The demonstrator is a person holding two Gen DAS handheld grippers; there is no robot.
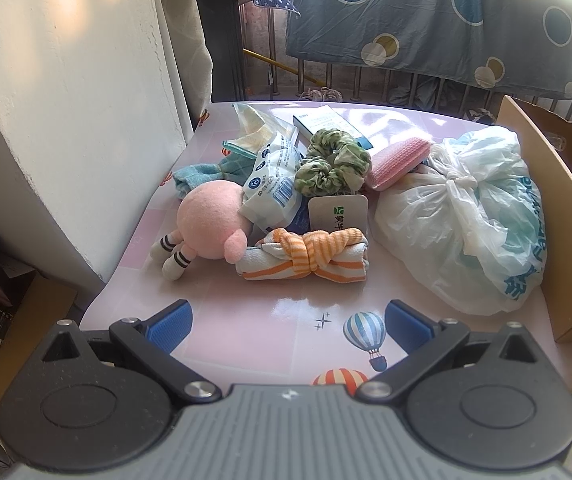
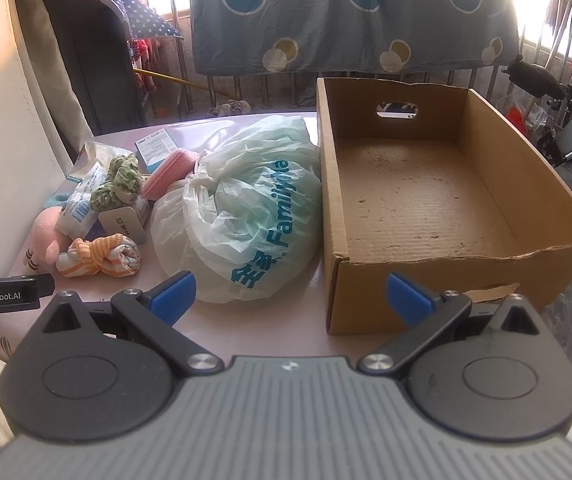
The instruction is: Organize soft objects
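A pile of soft things lies on the pink table (image 1: 246, 320): a pink plush toy (image 1: 206, 228), an orange-striped knotted cloth (image 1: 305, 258), a green scrunchie (image 1: 331, 162), a pink sponge (image 1: 397, 162), a tissue pack (image 1: 274, 184) and a knotted white plastic bag (image 1: 465, 216). My left gripper (image 1: 287, 326) is open and empty, near the table's front edge, short of the striped cloth. My right gripper (image 2: 289, 294) is open and empty, between the bag (image 2: 246, 208) and the empty cardboard box (image 2: 425, 200). The cloth (image 2: 100, 260) and scrunchie (image 2: 118, 184) show at its left.
A white wall (image 1: 66, 120) stands left of the table. A blue box (image 1: 325, 122) lies at the table's back. The cardboard box wall (image 1: 557, 208) borders the bag on the right. A railing with a hung blue sheet (image 2: 345, 16) is behind. A wheelchair (image 2: 557, 120) stands far right.
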